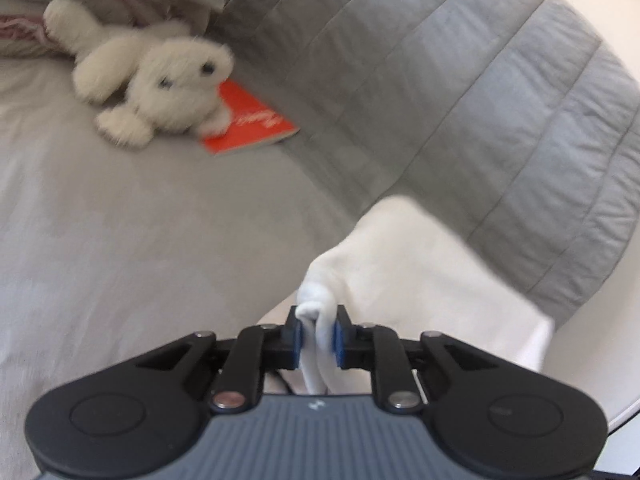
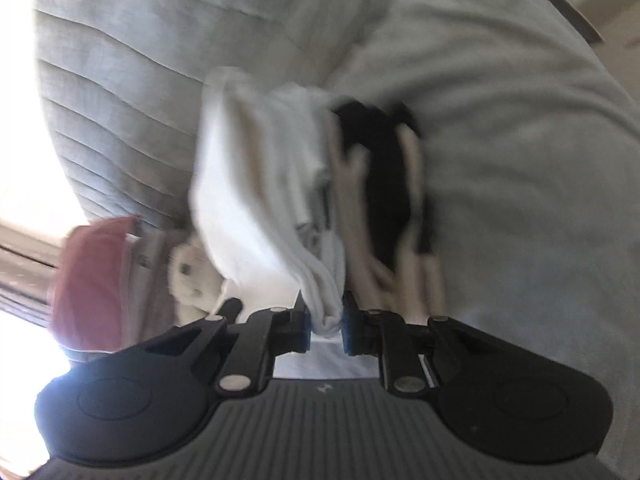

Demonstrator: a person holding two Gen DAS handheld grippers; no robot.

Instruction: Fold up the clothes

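Left hand-held gripper (image 1: 318,334) clamped on a bunched edge of the white garment (image 1: 408,264), lower centre; right hand-held gripper (image 2: 326,326) likewise pinching white cloth (image 2: 256,184). Held lifted between both above the grey bed (image 1: 120,240), probably to spread for folding. Plush toy (image 1: 160,76) upper left.

A home bedroom: bed with grey sheet (image 1: 120,220), quilted duvet (image 1: 460,80), white plush toy (image 1: 160,76).

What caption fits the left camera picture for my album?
Left gripper pinches white cloth above a grey bed, near a fluffy toy and red book.
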